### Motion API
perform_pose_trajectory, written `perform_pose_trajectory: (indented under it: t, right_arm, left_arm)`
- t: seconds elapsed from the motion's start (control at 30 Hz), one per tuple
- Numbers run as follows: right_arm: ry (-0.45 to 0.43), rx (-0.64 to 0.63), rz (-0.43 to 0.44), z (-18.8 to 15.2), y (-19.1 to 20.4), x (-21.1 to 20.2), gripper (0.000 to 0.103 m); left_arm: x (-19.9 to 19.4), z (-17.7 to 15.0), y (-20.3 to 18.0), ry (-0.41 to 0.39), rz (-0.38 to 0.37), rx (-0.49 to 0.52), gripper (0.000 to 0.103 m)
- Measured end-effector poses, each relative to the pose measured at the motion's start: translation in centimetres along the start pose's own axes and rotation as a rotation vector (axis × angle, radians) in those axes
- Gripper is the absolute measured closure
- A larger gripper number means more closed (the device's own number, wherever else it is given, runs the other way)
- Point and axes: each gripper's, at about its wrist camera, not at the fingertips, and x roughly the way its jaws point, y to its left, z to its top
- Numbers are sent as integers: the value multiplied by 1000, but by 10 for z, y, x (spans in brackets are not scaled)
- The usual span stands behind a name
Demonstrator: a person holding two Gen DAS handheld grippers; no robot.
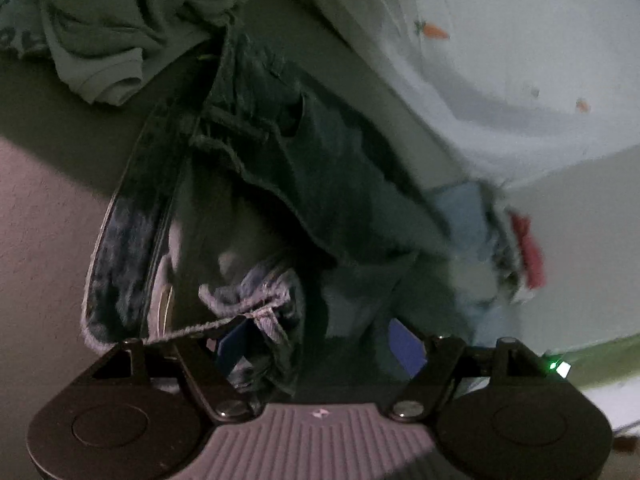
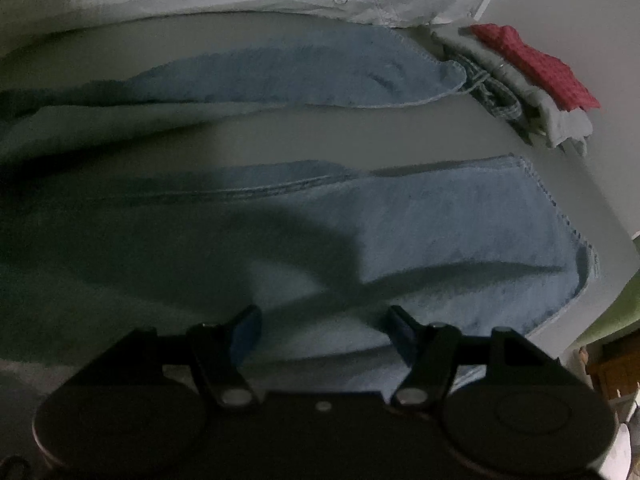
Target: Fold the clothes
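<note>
Across both views' lower centre, the left gripper (image 1: 320,340) and right gripper (image 2: 324,332) gaped wide over blue jeans (image 2: 440,220), gripping nothing; no writing was legible.

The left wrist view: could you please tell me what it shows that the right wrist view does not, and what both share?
Only the left wrist view shows the crumpled grey-green T-shirt, the jeans' dark waistband and their drawstring, with the open left gripper over them. Only the right wrist view shows the two flat light-blue denim legs, with the open right gripper above them. Both show the white carrot-print cloth and the red waffle-knit cloth.
</note>
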Motion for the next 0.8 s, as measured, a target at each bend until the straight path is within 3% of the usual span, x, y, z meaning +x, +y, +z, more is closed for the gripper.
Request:
perform_pose_trajectory:
  t: [0.13,0.2,0.3,0.43,0.53,0.6,0.73,0.8]
  right_arm:
    - [2,5,-12,-5,7,-4,33]
    - [2,13,-15,-6,8,-5,33]
    - [5,32,-18,-7,6,-5,33]
    - [7,53,-20,-8,5,-5,32]
    - [6,52,-23,-9,6,-5,32]
    - [5,49,-23,-9,7,-5,32]
    - [9,48,-21,-9,6,-3,30]
    - [9,47,-21,-8,5,-2,28]
  left_arm:
    - [9,14,15,30,74,-19,22]
    - [17,18,24,68,66,-50,22]
    - [24,20,44,83,-5,-172,20]
    - [37,11,74,92,-209,-409,17]
    - [38,6,78,68,-220,-463,17]
    - [37,5,78,75,-211,-480,20]
    - [39,8,63,104,-139,-401,22]
    - [38,8,52,114,-86,-351,32]
